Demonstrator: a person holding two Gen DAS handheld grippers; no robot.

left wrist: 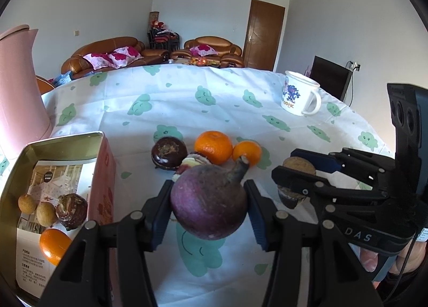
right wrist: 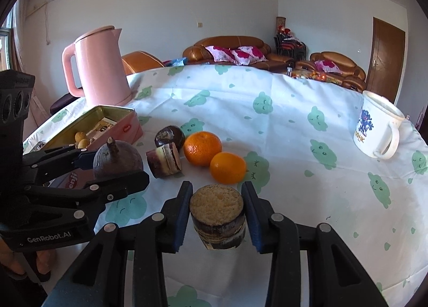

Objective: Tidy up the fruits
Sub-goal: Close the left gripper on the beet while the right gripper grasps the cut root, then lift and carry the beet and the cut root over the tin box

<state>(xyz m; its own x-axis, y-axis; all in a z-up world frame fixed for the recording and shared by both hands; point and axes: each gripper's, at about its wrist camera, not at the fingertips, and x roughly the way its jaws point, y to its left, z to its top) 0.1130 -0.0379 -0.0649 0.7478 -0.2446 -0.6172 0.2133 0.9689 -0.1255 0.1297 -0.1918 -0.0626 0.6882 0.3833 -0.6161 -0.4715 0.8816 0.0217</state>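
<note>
My left gripper (left wrist: pixel 208 189) is shut on a round purple fruit (left wrist: pixel 208 200) with a dark stem, held low over the cloth; from the right wrist the same fruit (right wrist: pixel 117 159) sits in that gripper (right wrist: pixel 115 170). My right gripper (right wrist: pixel 217 189) is shut on a small crumb-topped cake (right wrist: pixel 217 216), which also shows in the left wrist view (left wrist: pixel 298 166). Two oranges (left wrist: pixel 213 146) (left wrist: pixel 247 153) lie just beyond both grippers. An open tin box (left wrist: pixel 103 162) at the left holds two small brown fruits, a purple fruit and an orange (left wrist: pixel 53 245).
A round chocolate cake (right wrist: pixel 169 135) and a layered cake slice (right wrist: pixel 164 159) lie beside the oranges (right wrist: pixel 202 148). A pink kettle (right wrist: pixel 101 66) stands behind the tin (right wrist: pixel 125 130). A white mug (right wrist: pixel 374 125) stands at the far right. The patterned tablecloth (right wrist: pixel 294 173) covers the table.
</note>
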